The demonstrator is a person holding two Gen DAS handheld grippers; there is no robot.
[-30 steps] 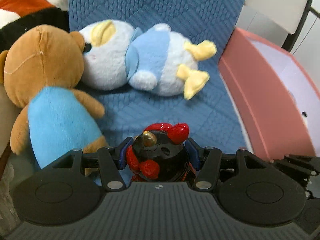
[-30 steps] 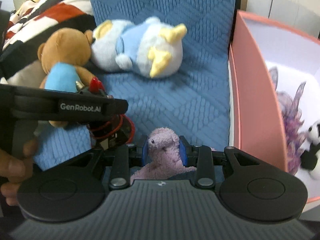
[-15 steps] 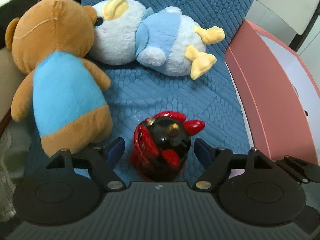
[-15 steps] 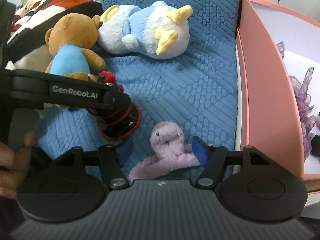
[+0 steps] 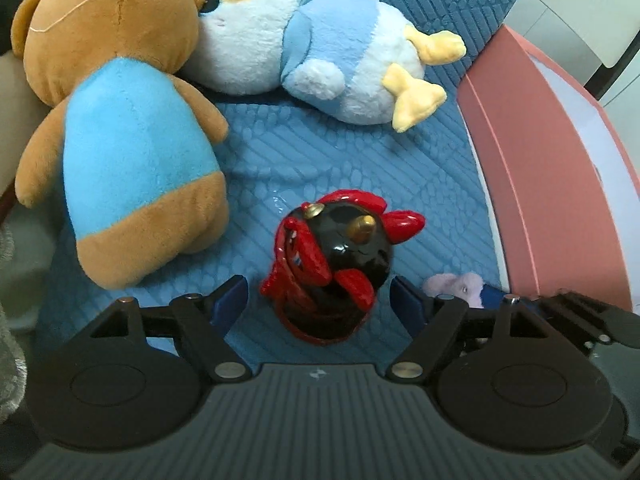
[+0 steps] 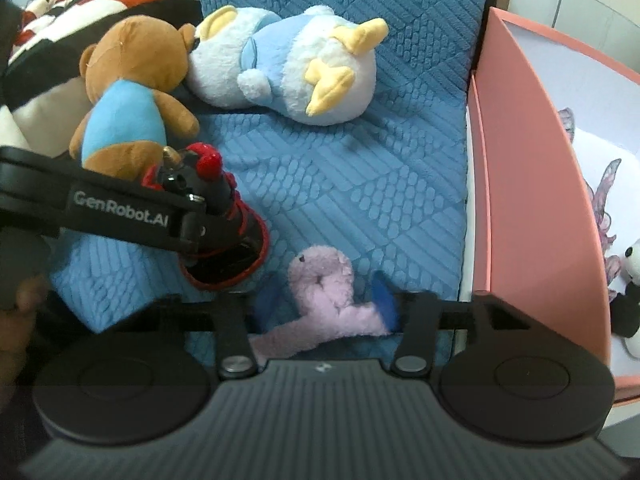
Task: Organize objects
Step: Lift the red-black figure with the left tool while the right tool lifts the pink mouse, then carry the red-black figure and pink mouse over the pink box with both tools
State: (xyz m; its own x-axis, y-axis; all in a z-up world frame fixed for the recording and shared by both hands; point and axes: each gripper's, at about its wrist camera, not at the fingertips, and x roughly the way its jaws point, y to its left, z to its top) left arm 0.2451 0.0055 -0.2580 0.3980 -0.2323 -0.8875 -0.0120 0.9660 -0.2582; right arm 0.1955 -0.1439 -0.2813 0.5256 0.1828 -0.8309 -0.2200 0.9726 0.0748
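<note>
A black and red figurine (image 5: 334,268) stands on the blue quilted cushion (image 5: 320,152); it also shows in the right wrist view (image 6: 216,220). My left gripper (image 5: 320,300) is open, its jaws apart on either side of the figurine without touching it. A small purple plush (image 6: 328,296) lies on the cushion between the jaws of my right gripper (image 6: 326,300), which is open. The purple plush also peeks out in the left wrist view (image 5: 456,286). A brown bear in a blue shirt (image 5: 120,128) and a white and blue duck plush (image 5: 312,52) lie further back.
A pink box (image 6: 516,184) stands right of the cushion and holds a purple winged toy (image 6: 604,204) and a panda plush (image 6: 630,292). A striped blanket (image 6: 60,20) lies at the far left. A hand (image 6: 20,300) holds the left gripper's body.
Both grippers opened and let go: the figurine now stands on the cushion, and the purple plush lies on it. Both grippers pulled back and up a little.
</note>
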